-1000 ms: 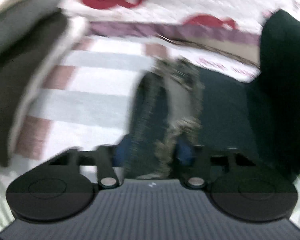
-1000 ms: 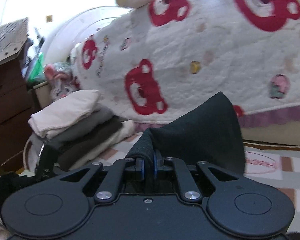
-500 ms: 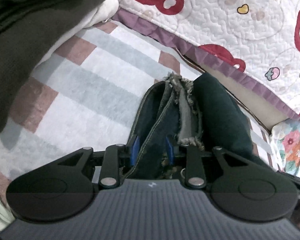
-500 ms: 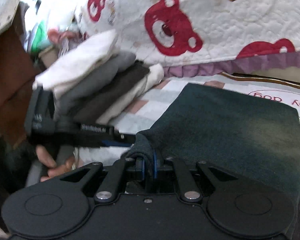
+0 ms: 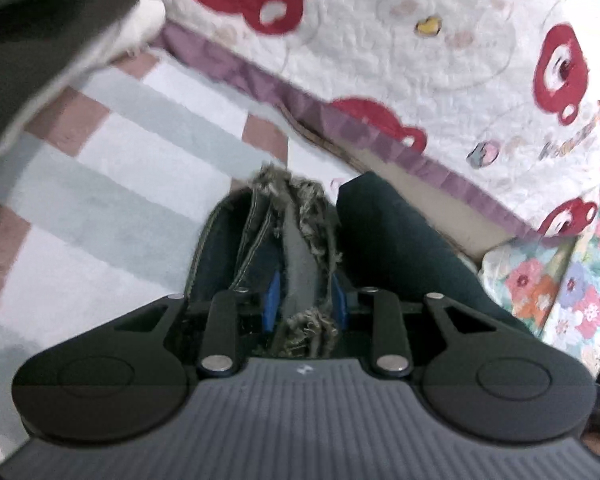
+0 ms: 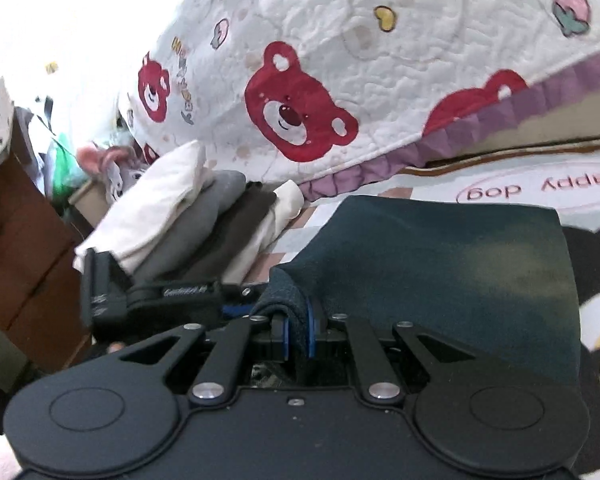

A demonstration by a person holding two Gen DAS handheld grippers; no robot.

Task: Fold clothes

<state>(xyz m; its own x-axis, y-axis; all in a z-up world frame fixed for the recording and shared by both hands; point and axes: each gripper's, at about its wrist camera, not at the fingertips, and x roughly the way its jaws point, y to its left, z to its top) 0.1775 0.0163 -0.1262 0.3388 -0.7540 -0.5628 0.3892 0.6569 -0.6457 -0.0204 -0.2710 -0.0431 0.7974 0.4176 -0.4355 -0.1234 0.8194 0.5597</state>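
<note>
Striped rug (image 5: 100, 200): left gripper (image 5: 304, 296) loosening on jeans (image 5: 380, 232).

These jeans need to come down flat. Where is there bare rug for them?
Free: the striped rug between the stack of folded clothes and the dark blue denim jeans. Crowded: beside that stack, and along the bear-print quilt's purple hem.
</note>
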